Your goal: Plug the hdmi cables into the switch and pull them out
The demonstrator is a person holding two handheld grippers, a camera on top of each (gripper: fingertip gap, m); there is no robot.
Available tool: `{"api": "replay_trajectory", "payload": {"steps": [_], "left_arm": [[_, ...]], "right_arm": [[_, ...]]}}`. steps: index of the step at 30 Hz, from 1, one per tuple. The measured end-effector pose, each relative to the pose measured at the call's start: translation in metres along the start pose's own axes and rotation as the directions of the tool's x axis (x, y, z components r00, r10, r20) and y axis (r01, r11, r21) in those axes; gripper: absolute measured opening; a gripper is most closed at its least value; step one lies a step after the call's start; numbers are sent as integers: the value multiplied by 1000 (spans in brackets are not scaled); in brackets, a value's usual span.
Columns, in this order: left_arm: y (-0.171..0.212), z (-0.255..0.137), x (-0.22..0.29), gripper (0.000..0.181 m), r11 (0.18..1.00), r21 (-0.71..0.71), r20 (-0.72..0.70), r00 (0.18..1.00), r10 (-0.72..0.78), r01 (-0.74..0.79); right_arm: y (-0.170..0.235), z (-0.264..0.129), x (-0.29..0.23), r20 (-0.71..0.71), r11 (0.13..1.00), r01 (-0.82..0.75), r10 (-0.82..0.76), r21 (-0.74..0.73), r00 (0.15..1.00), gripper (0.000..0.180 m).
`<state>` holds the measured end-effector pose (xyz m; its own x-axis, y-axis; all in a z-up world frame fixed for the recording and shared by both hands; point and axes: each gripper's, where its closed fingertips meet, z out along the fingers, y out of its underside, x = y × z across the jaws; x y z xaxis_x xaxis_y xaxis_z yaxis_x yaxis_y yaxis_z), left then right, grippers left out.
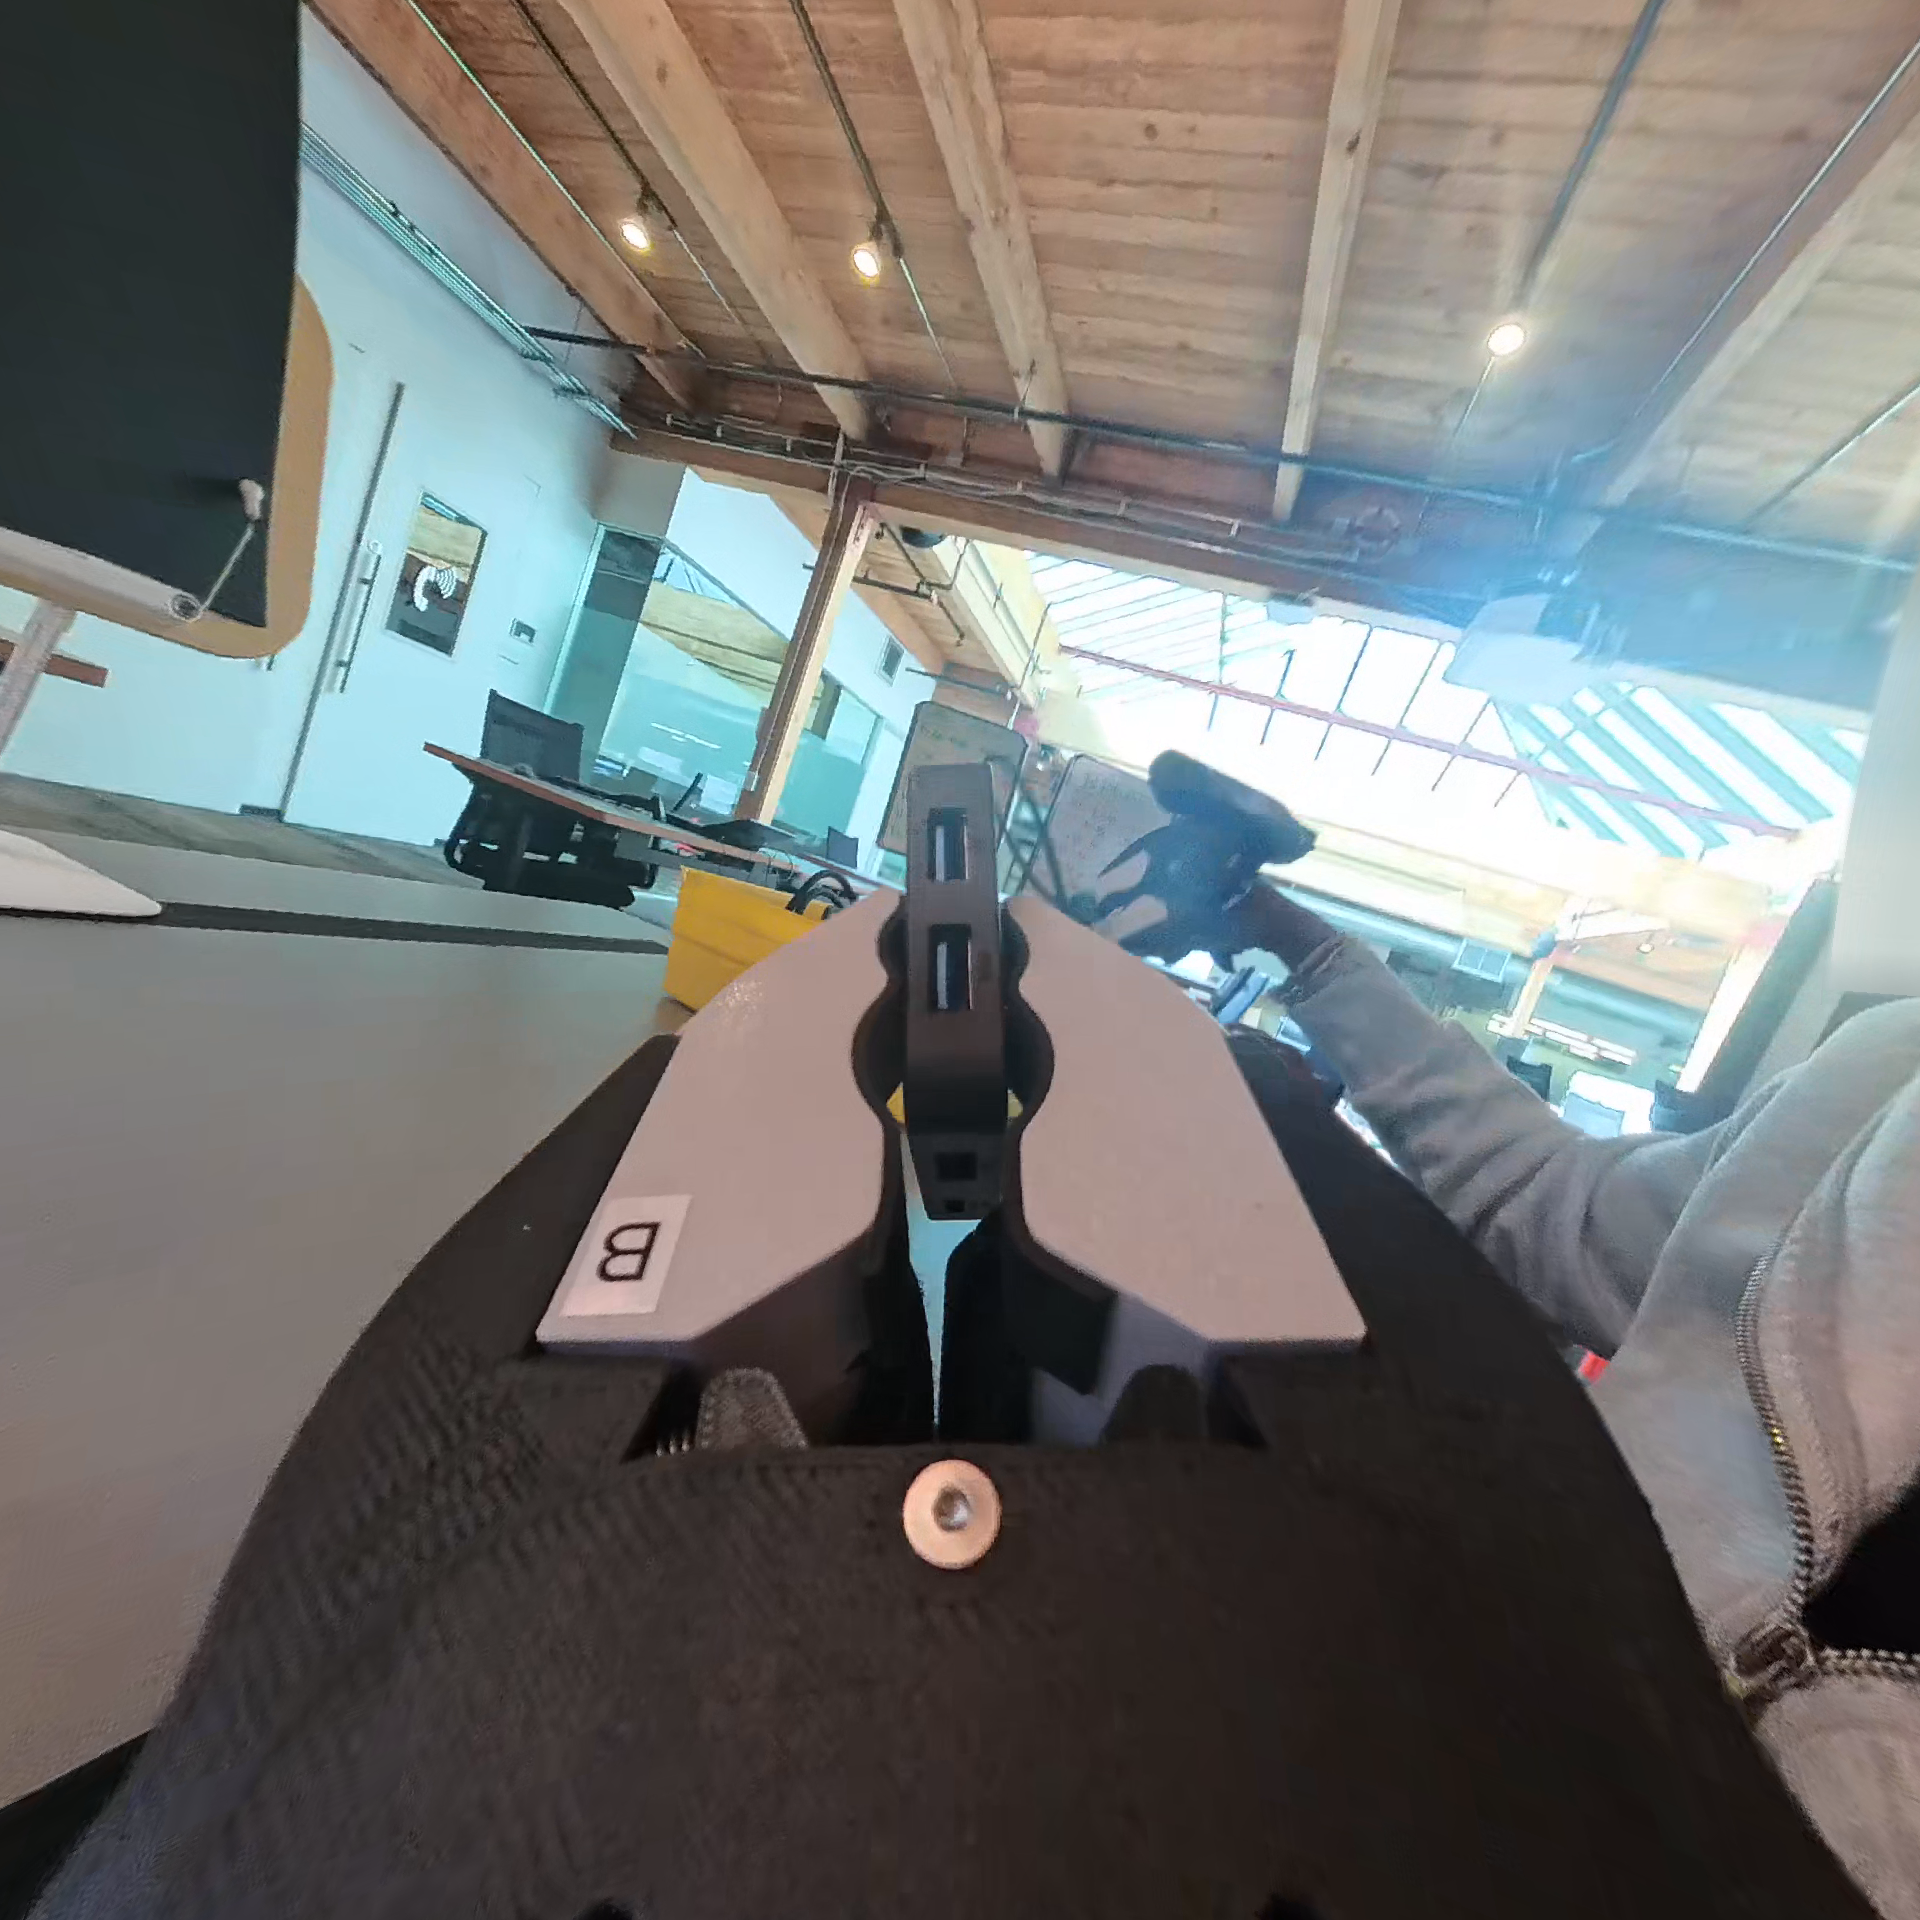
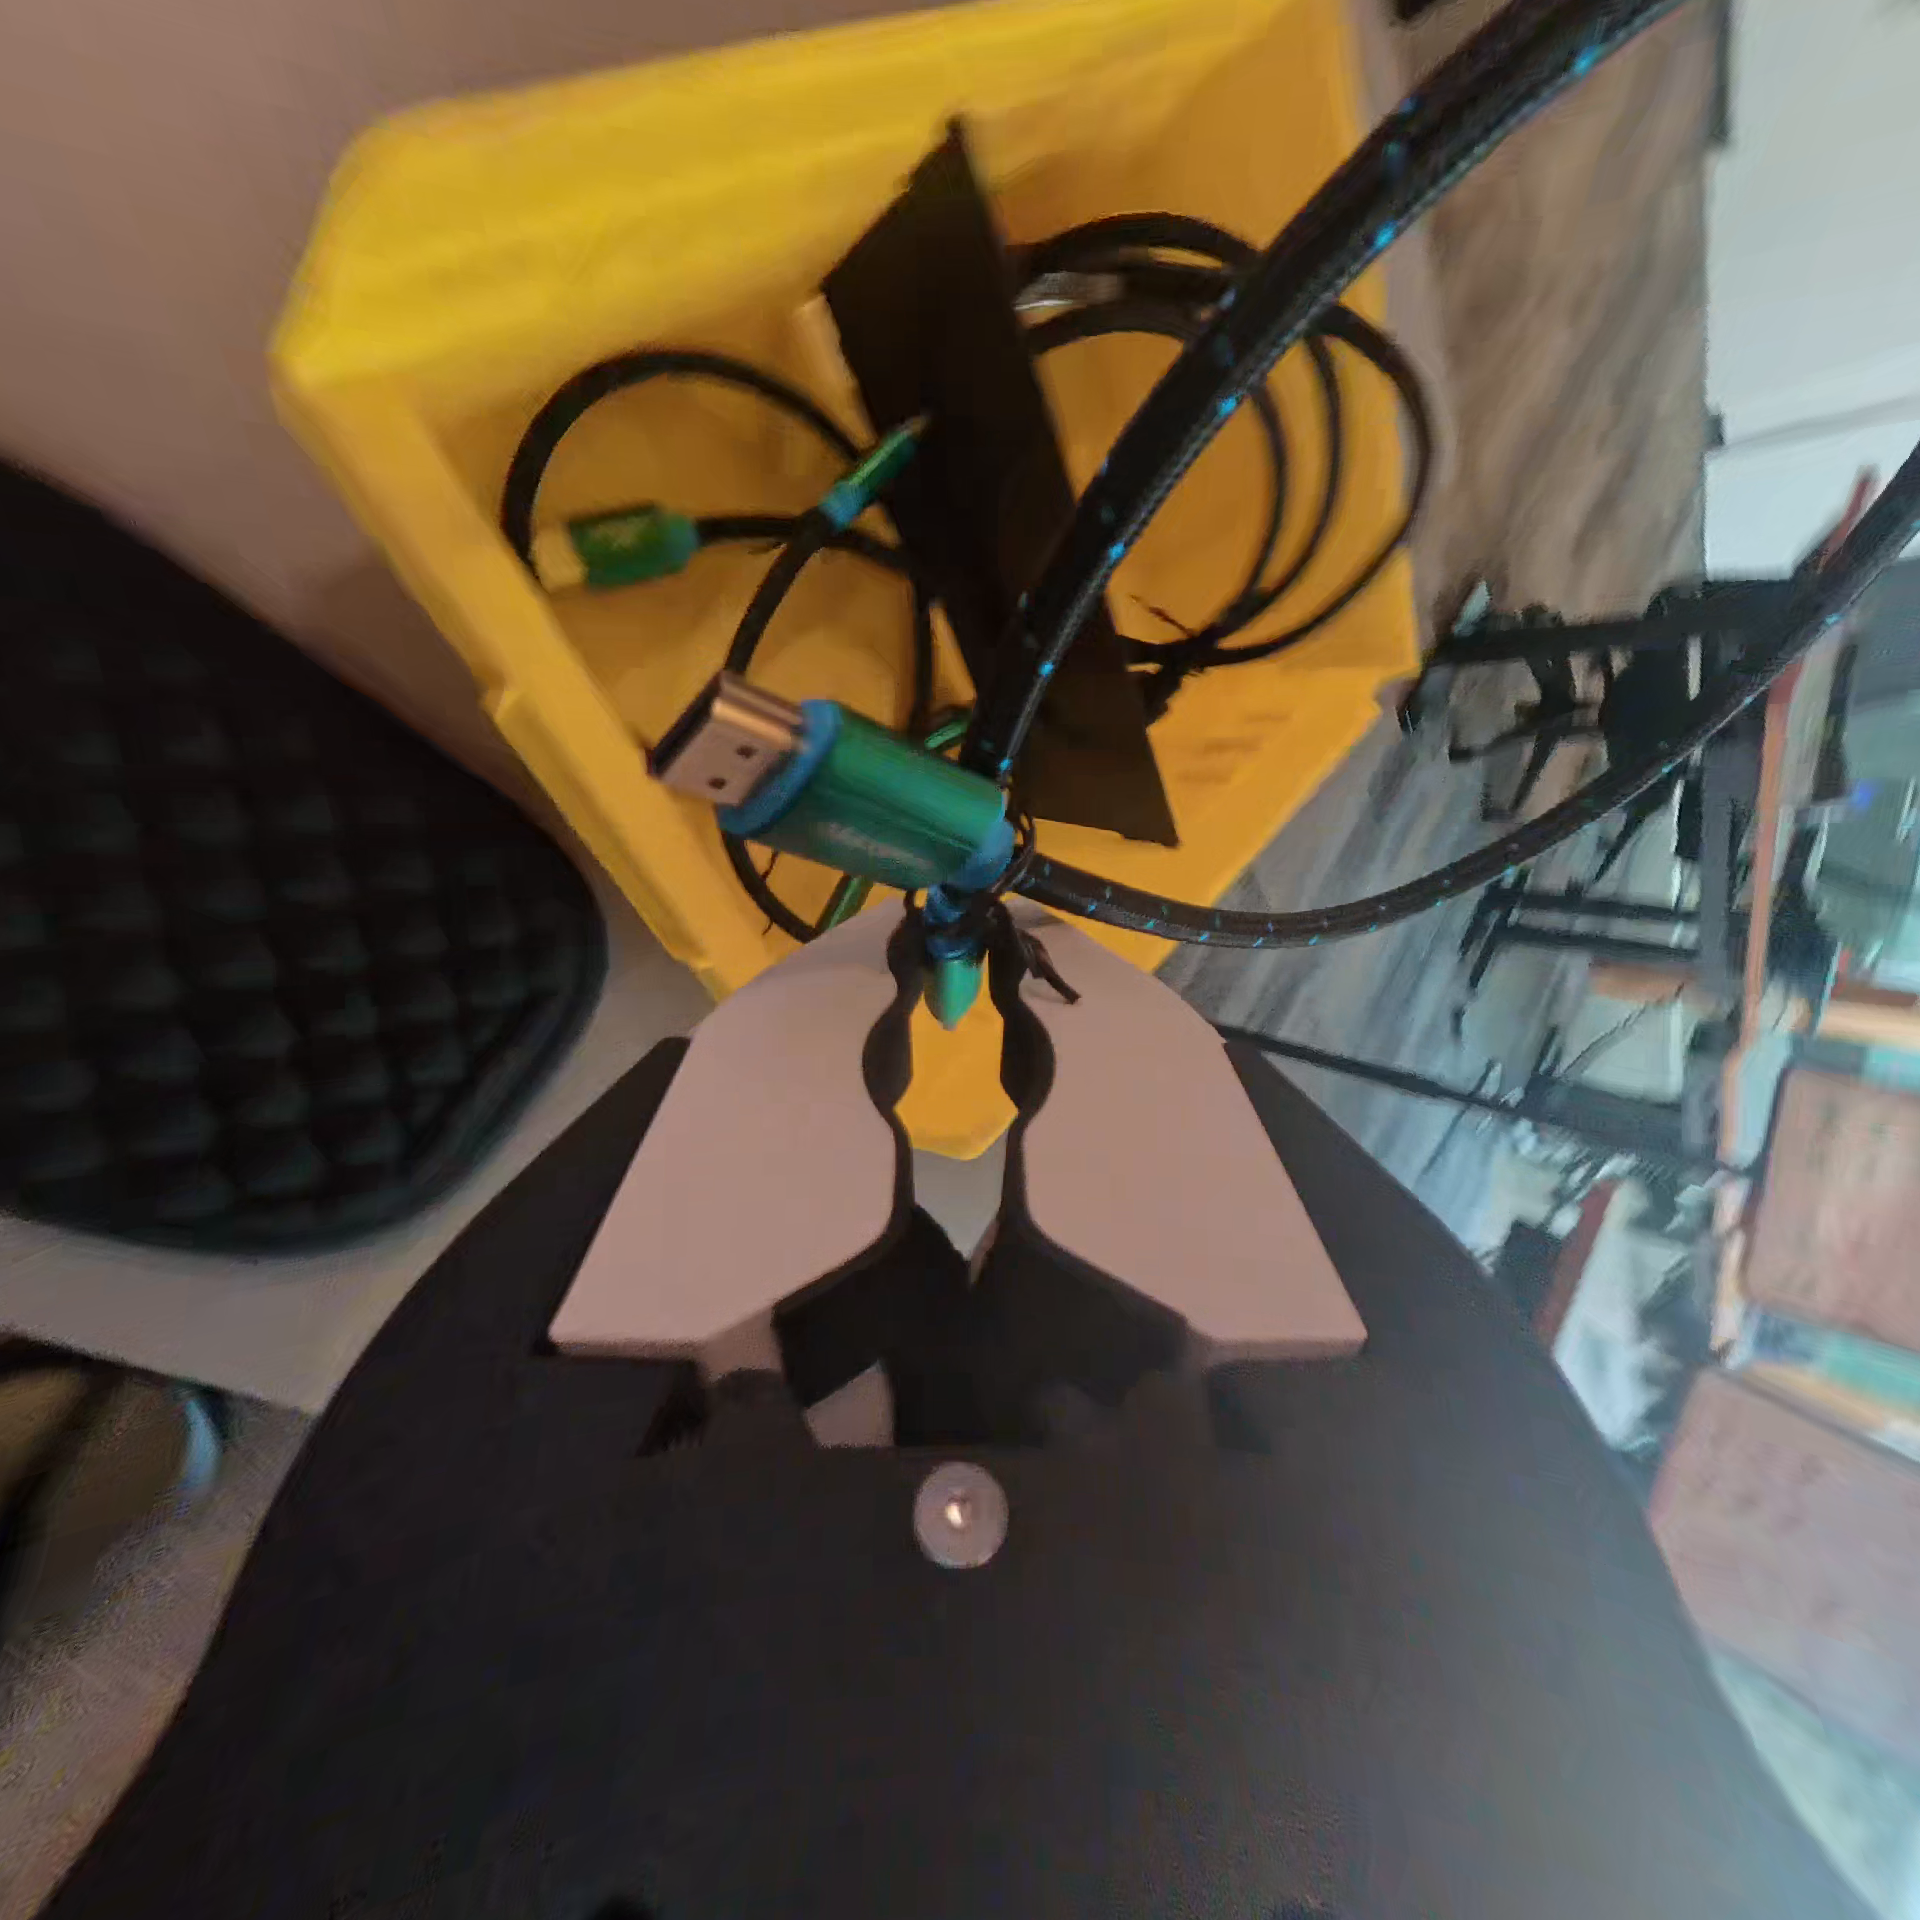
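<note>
My left gripper [image 1: 954, 935] is shut on a black HDMI switch [image 1: 951, 966], held upright on edge with two ports facing the camera, lifted above the grey table. My right gripper [image 2: 954, 951] is shut on the strain relief of a green HDMI cable [image 2: 1226, 920]; its green plug [image 2: 831, 790] with a silver tip points left, above the yellow bin [image 2: 520, 260]. The black braided cable loops up and right out of view. The right gripper also shows far off in the left wrist view [image 1: 1205, 842], held by a grey-sleeved arm.
The yellow bin holds several coiled black cables, another green plug [image 2: 623, 540] and a black divider [image 2: 966, 436]; it also shows in the left wrist view [image 1: 727, 935]. A black honeycomb cushion [image 2: 260, 935] lies left of it. The grey table [image 1: 260, 1091] stretches left.
</note>
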<state>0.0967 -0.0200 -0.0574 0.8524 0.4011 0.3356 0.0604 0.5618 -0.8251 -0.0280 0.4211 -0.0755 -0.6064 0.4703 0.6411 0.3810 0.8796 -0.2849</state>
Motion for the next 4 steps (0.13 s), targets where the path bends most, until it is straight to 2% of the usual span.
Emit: {"api": "replay_trajectory", "payload": {"steps": [1, 4], "left_arm": [[-2, -1, 0, 12, 1000, 14, -4, 1000, -8, 8], [-6, -5, 1, 12, 998, 46, -33, 999, -35, 36]], "right_arm": [[2, 7, -6, 32, 995, 94, -93, -19, 995, 12], [17, 22, -13, 88, 944, 304, -294, -128, 952, 12]]}}
